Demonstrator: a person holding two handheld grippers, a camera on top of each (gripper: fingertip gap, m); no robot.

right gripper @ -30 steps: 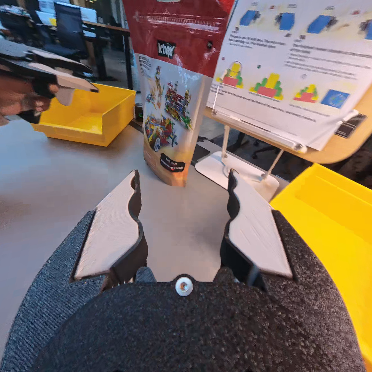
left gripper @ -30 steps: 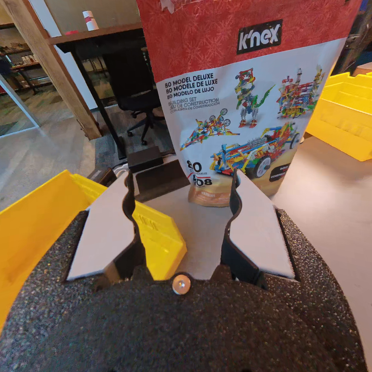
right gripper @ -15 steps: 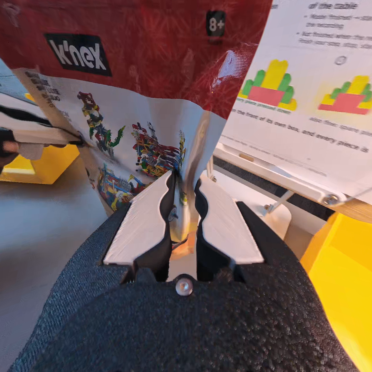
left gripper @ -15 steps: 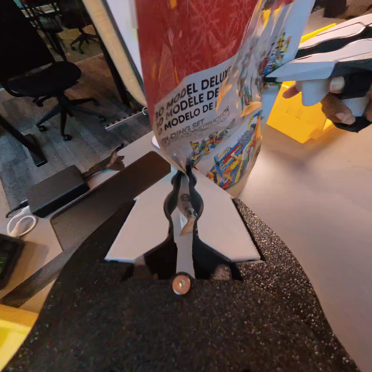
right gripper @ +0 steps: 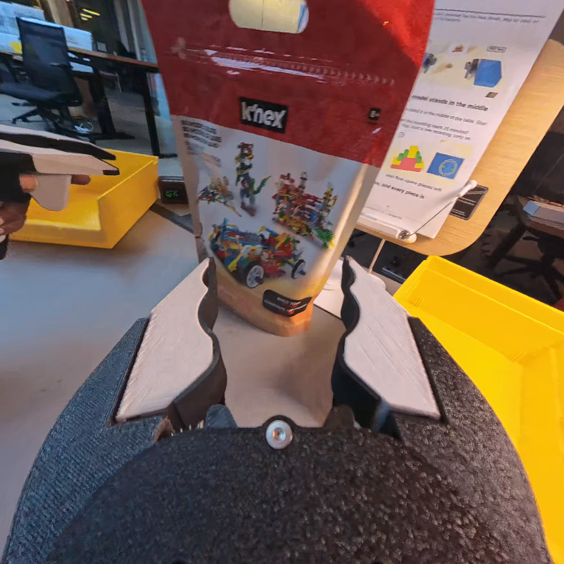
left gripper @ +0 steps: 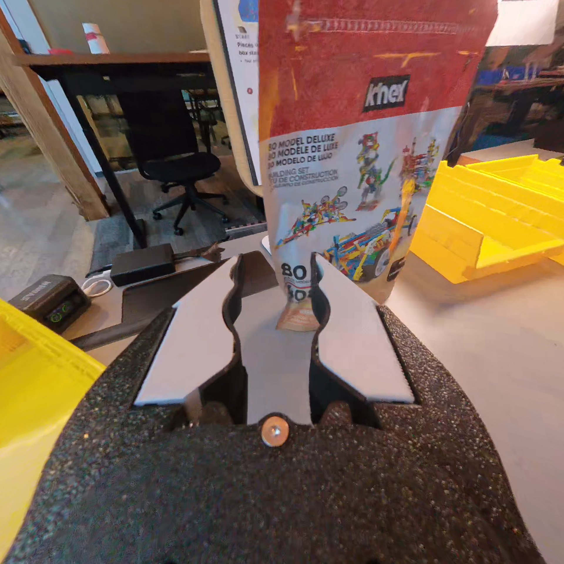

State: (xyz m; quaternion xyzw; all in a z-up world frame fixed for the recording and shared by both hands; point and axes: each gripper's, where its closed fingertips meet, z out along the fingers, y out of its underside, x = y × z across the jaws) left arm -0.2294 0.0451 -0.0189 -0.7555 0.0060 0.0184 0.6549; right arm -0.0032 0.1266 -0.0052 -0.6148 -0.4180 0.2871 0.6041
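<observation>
Both tongs released; toy bag standing on the surface between them.

Your left tongs (left gripper: 276, 265) gape wide, empty, their tips just short of the bag's (left gripper: 351, 183) lower left corner. Your right tongs (right gripper: 276, 268) are spread too, holding nothing, near its base. The red-and-white bag (right gripper: 274, 189) stands upright on the grey surface (left gripper: 457, 351). Yellow bins (left gripper: 488, 213) sit either side; an instruction sheet (right gripper: 442, 137) on a stand is behind.

Two tools (left gripper: 276, 261) (right gripper: 276, 265): black speckled foam bodies, pale grey fingers with wavy black inner edges, silver centre screw
</observation>
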